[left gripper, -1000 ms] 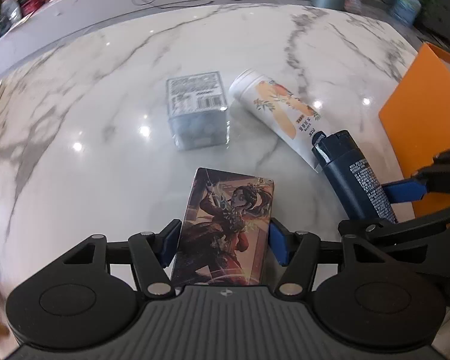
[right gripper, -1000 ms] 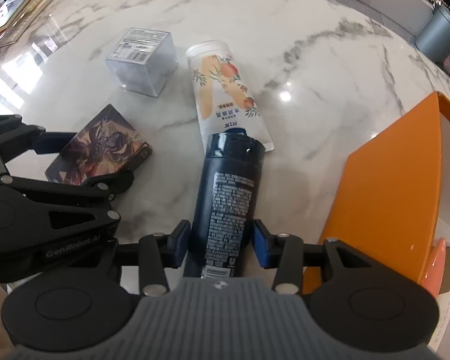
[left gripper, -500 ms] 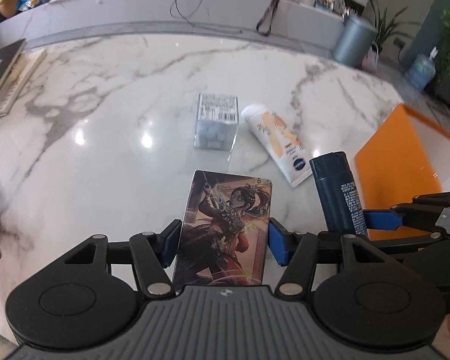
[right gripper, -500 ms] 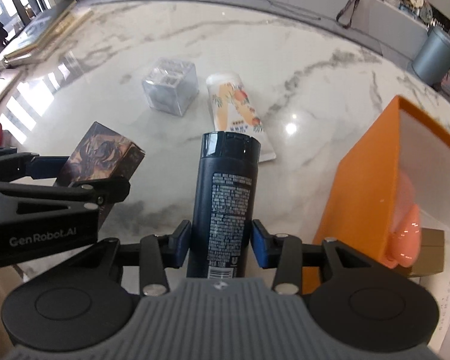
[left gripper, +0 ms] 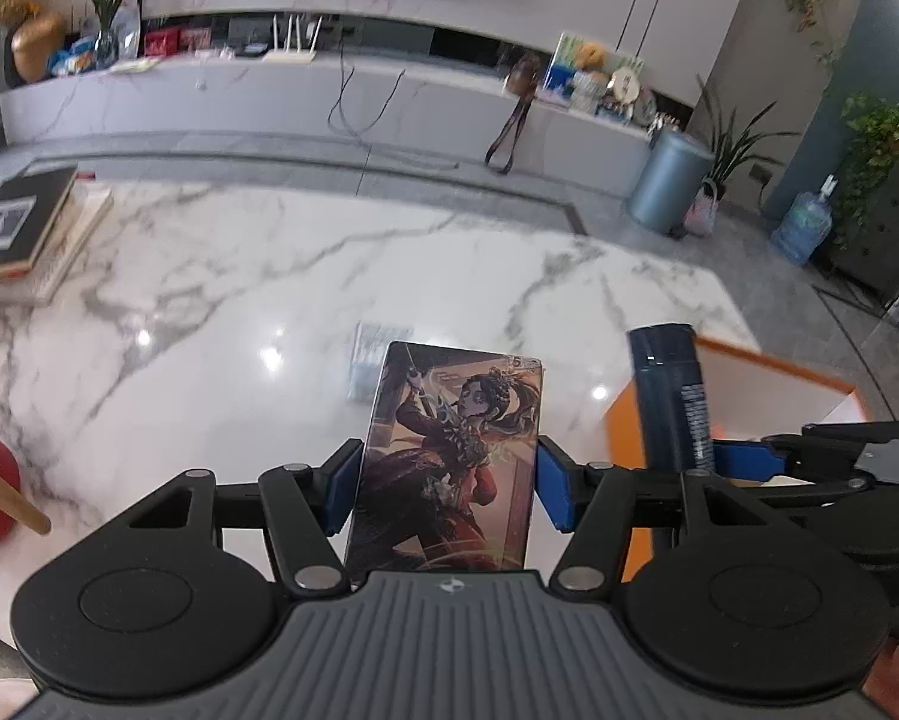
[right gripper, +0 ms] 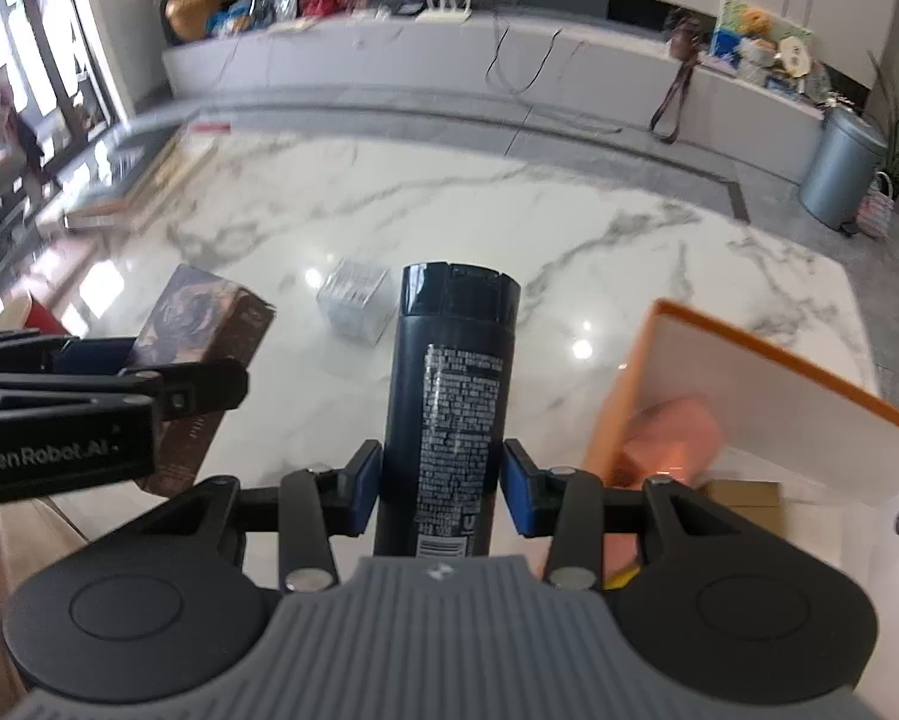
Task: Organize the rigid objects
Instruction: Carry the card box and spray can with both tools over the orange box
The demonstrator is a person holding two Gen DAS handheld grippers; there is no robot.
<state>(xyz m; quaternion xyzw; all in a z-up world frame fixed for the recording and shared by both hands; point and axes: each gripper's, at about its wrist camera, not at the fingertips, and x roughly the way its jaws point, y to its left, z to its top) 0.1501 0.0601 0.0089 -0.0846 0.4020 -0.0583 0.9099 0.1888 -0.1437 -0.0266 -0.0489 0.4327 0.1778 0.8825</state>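
Both lifted higher: left gripper (left gripper: pixel 446 483) clamps illustrated box (left gripper: pixel 449 456), right gripper (right gripper: pixel 443 480) clamps dark bottle (right gripper: pixel 452 396)

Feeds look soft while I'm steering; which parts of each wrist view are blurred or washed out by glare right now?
Left wrist view: the illustrated box in the left tongs is sharp, the clear cube behind it smeared, bright ceiling reflections on the marble table. Right wrist view: the dark bottle is crisp, the orange box and the pink item inside it motion-blurred, the window at left blown out.

Glossy marble table (left gripper: pixel 221 300), glossy printed card box (left gripper: pixel 449 456), smooth dark bottle (right gripper: pixel 449 384)
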